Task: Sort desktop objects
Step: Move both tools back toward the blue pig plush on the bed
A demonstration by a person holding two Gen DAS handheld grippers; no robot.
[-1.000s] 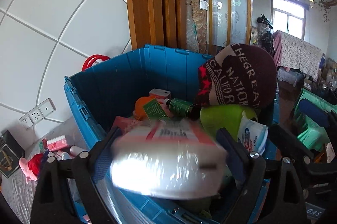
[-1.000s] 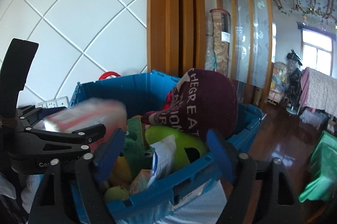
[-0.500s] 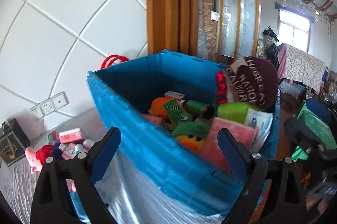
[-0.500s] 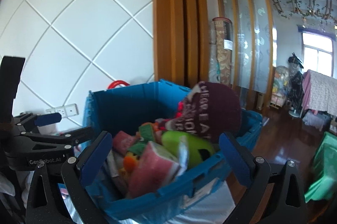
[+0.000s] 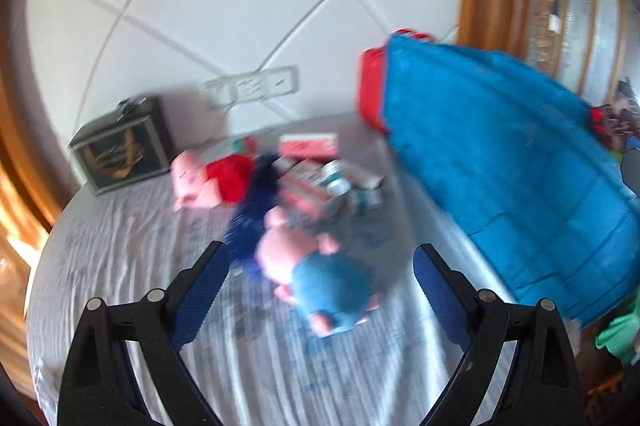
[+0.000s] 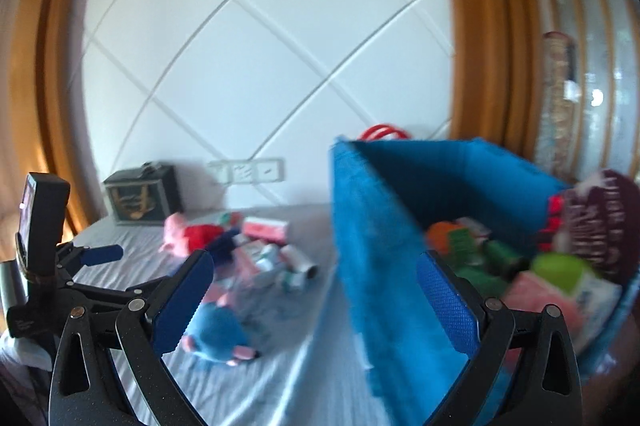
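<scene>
Both grippers have swung off the blue crate [image 5: 500, 161], now at 3 o'clock. Left gripper [image 5: 320, 290] spread, empty, over blue-dressed plush [image 5: 332, 290]; right gripper [image 6: 312, 302] likewise released.

bare cloth [image 5: 132, 266] lies free ahead of the left gripper [image 5: 320, 290]; a blue plush [image 5: 332, 296] sits between its fingers, clutter [image 5: 316, 177] behind, and the bin [image 5: 500, 165] walls the right.
</scene>
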